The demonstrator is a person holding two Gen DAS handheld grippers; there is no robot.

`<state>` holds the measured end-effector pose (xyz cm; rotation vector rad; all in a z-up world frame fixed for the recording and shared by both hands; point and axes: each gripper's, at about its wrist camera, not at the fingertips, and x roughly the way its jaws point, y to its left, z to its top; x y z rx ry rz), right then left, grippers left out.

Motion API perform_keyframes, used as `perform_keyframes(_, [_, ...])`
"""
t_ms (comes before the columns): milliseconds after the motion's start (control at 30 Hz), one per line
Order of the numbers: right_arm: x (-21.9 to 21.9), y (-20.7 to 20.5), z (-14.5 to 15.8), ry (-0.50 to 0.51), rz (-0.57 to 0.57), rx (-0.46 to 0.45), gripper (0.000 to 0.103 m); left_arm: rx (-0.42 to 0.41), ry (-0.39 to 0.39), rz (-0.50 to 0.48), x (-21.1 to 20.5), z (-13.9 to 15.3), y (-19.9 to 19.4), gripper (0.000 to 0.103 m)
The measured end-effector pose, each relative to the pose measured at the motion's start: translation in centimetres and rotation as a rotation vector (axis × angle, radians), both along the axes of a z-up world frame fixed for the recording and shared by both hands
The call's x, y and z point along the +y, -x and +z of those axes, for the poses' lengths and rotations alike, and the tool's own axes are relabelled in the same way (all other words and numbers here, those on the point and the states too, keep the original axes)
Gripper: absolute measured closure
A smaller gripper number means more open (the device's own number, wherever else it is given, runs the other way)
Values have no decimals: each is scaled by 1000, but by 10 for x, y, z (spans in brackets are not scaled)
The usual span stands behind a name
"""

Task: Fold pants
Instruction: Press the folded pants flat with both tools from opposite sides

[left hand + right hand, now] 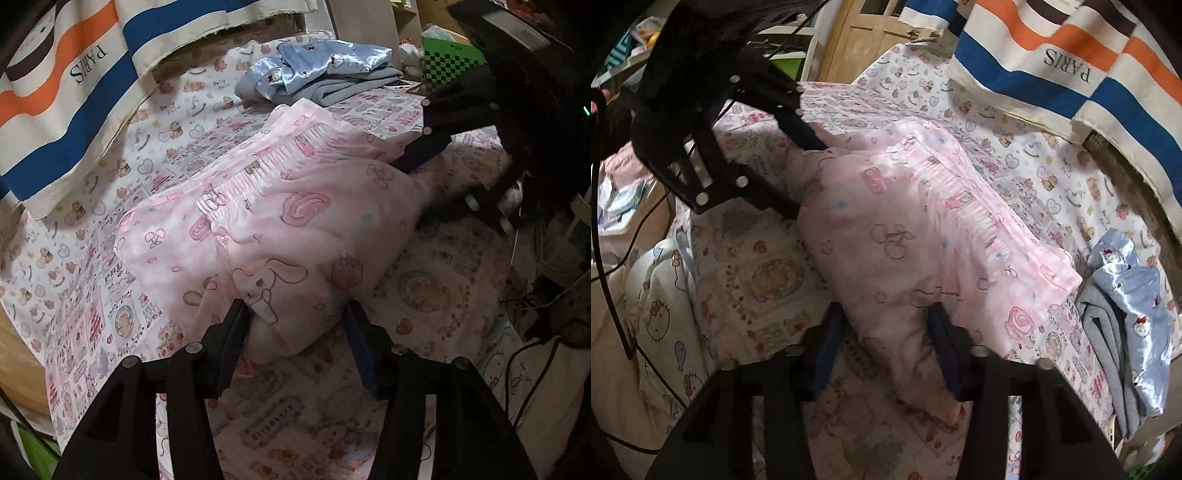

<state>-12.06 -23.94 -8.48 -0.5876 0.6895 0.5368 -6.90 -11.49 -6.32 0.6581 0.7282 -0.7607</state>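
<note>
The pink printed pants point(280, 221) lie bunched on the patterned bedsheet point(155, 147), with the ruffled waistband along their far side. My left gripper point(295, 317) is open, its jaws straddling the near edge of the pants. My right gripper point(886, 317) is open too, its jaws either side of the other end of the pants point(908, 236). Each gripper shows in the other's view: the right one point(424, 162) at the far end of the fabric, the left one point(805, 177) likewise.
A pile of blue satin and grey folded clothes point(317, 74) lies on the bed beyond the pants, also in the right wrist view point(1123, 325). A striped "PARIS" cloth point(74, 81) hangs along the bed. Cables point(613, 258) and clutter lie beside the bed.
</note>
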Motion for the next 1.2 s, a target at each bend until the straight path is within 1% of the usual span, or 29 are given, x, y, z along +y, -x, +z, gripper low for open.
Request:
perform_keyframes(67, [-4, -3, 4, -47, 0, 14, 78, -7, 6, -16, 0, -2, 2, 39])
perform_keyframes(100, [-4, -3, 5, -60, -3, 11, 86, -13, 7, -19, 0, -2, 2, 37])
perform_keyframes(133, [-4, -3, 6, -62, -8, 1, 90, -20, 11, -22, -1, -2, 1, 36])
perform_keyframes(167, [-2, -3, 6, -55, -9, -7, 91, -19, 16, -18, -1, -2, -1, 36])
perform_keyframes(233, [3, -1, 6, -42, -17, -36, 94, -7, 32, -5, -1, -1, -7, 50])
perform_keyframes(300, [4, 3, 7, -43, -19, -51, 95, 50, 72, -4, 1, 3, -10, 71])
perform_keyframes(333, [4, 5, 8, -44, -18, -57, 96, 57, 89, 10, 2, 6, -9, 81])
perform_keyframes(367, [3, 6, 9, -49, -16, -58, 96, 47, 95, 29, 3, 10, -9, 91])
perform_keyframes(500, [3, 18, 15, -70, 15, -59, 97, 60, 142, 65, 11, 21, -5, 92])
perform_keyframes(567, [5, 24, 17, -81, 39, -43, 97, 57, 134, 71, 14, 23, 0, 93])
perform_keyframes(633, [7, 32, 18, -102, 82, 3, 97, 47, 124, 71, 17, 24, 14, 93])
perform_keyframes(700, [11, 44, 17, -97, 127, 27, 97, 54, 123, 67, 21, 26, 29, 93])
perform_keyframes(833, [16, 68, 18, -109, 184, 50, 97, 59, 118, 62, 30, 30, 58, 93])
perform_keyframes(900, [16, 72, 21, -124, 185, 44, 97, 52, 113, 68, 31, 32, 63, 92])
perform_keyframes(967, [14, 69, 26, -146, 178, 47, 97, 58, 119, 74, 30, 35, 57, 92])
perform_keyframes(1067, [8, 52, 35, -197, 149, 65, 97, 64, 138, 79, 26, 44, 41, 92])
perform_keyframes(1200, [-4, 23, 51, -229, 83, 44, 97, 71, 176, 80, 19, 63, 9, 91])
